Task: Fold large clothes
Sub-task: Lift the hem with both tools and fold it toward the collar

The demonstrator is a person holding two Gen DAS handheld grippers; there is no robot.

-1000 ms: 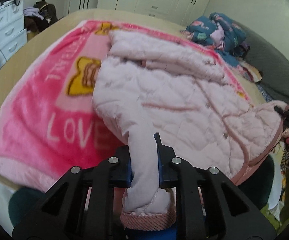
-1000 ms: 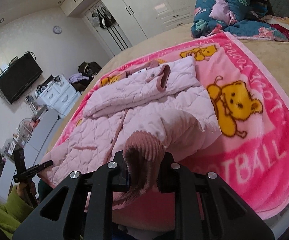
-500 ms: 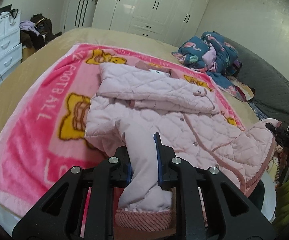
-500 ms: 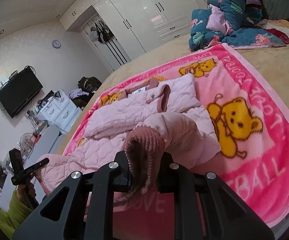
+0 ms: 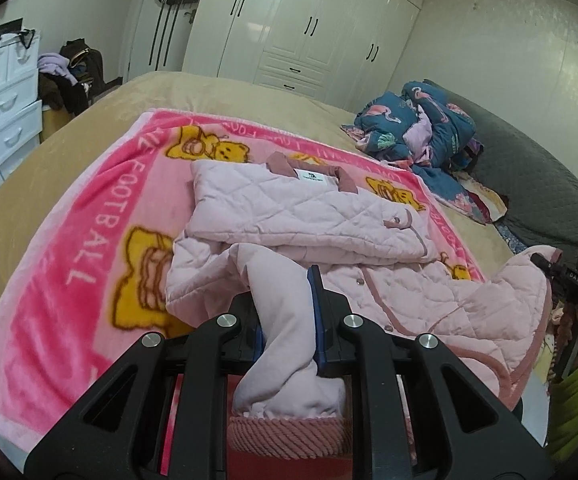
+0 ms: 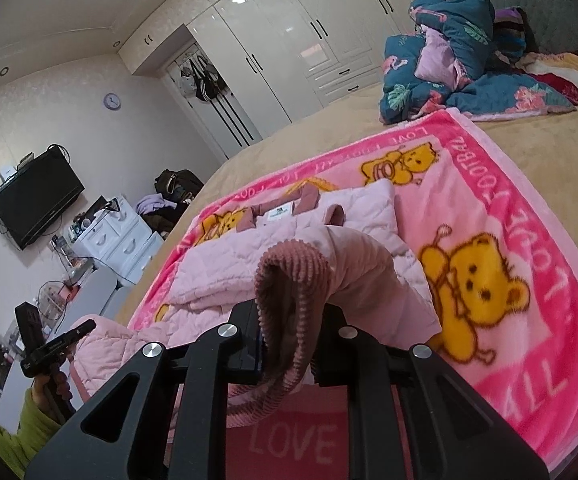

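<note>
A pale pink quilted jacket (image 5: 313,216) lies on a pink bear-print blanket (image 5: 69,264) on the bed, collar at the far end. My left gripper (image 5: 285,296) is shut on a sleeve of it, whose ribbed cuff (image 5: 289,436) hangs below the jaws. My right gripper (image 6: 291,312) is shut on a ribbed dark-pink cuff (image 6: 293,272) of the jacket (image 6: 225,264), held above the blanket (image 6: 529,264). Each view shows the other gripper at its edge, the right gripper (image 5: 569,280) and the left gripper (image 6: 61,340), with lifted quilted fabric beside it.
A heap of blue floral bedding (image 5: 421,132) lies at the far right of the bed, by a grey padded headboard (image 5: 529,184). White wardrobes (image 5: 309,28) line the far wall. A white drawer unit (image 5: 1,92) and a wall television (image 6: 33,200) stand left. A green sleeve (image 5: 577,392) shows.
Both grippers have risen and moved toward the collar, each keeping its grip. The jacket's near end has lifted off the blanket, and more of the far bed and wardrobes shows.
</note>
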